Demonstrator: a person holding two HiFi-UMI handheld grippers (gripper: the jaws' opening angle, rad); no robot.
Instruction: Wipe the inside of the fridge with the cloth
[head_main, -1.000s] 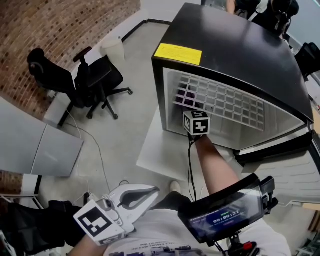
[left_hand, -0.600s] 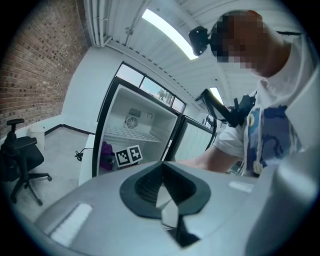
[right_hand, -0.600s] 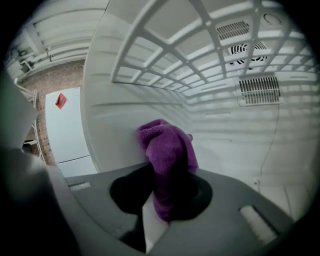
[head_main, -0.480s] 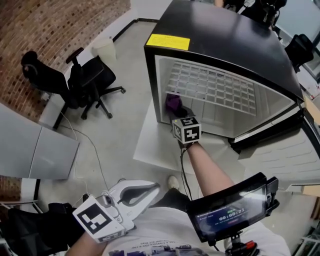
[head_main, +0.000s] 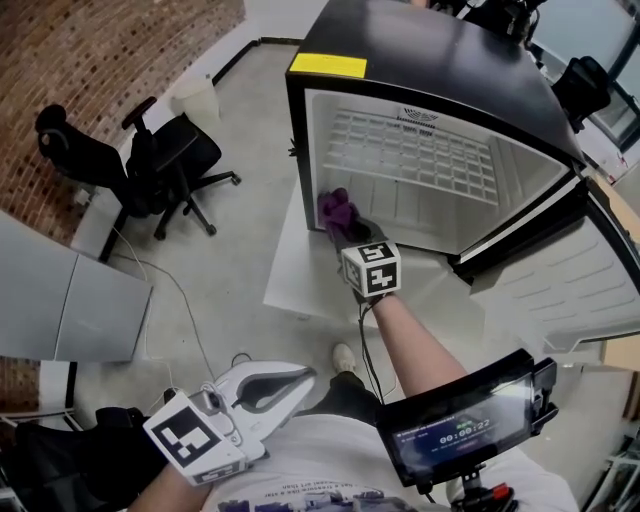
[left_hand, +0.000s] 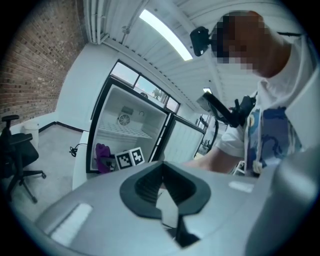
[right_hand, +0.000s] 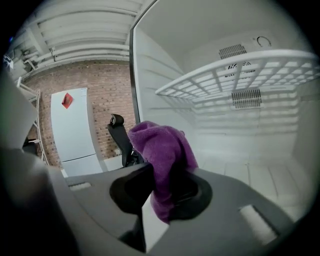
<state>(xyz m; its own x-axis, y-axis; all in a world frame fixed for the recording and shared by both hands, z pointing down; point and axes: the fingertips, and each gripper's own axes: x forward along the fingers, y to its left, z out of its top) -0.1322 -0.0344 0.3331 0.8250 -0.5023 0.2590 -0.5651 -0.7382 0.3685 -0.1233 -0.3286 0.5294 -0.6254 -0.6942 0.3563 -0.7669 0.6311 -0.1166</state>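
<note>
A black fridge (head_main: 440, 60) stands open, its inside white with a wire shelf (head_main: 410, 150). My right gripper (head_main: 345, 226), with its marker cube, is at the lower left of the fridge opening, shut on a bunched purple cloth (head_main: 336, 209). In the right gripper view the cloth (right_hand: 162, 147) sticks up between the jaws of the gripper (right_hand: 160, 187), in front of the fridge's left wall and below the shelf (right_hand: 235, 75). My left gripper (head_main: 305, 378) hangs low near my body, shut and holding nothing. From the left gripper view the fridge (left_hand: 131, 120) and cloth (left_hand: 102, 156) are far off.
The fridge door (head_main: 570, 290) swings open to the right. The fridge rests on a white platform (head_main: 295, 270). A black office chair (head_main: 150, 150), a white bin (head_main: 195, 95) and a grey cabinet (head_main: 60, 300) stand to the left. A screen device (head_main: 465, 425) hangs at my chest.
My right gripper has drawn back with the cloth from deep under the shelf toward the fridge's front lower left. The left gripper has stayed put.
</note>
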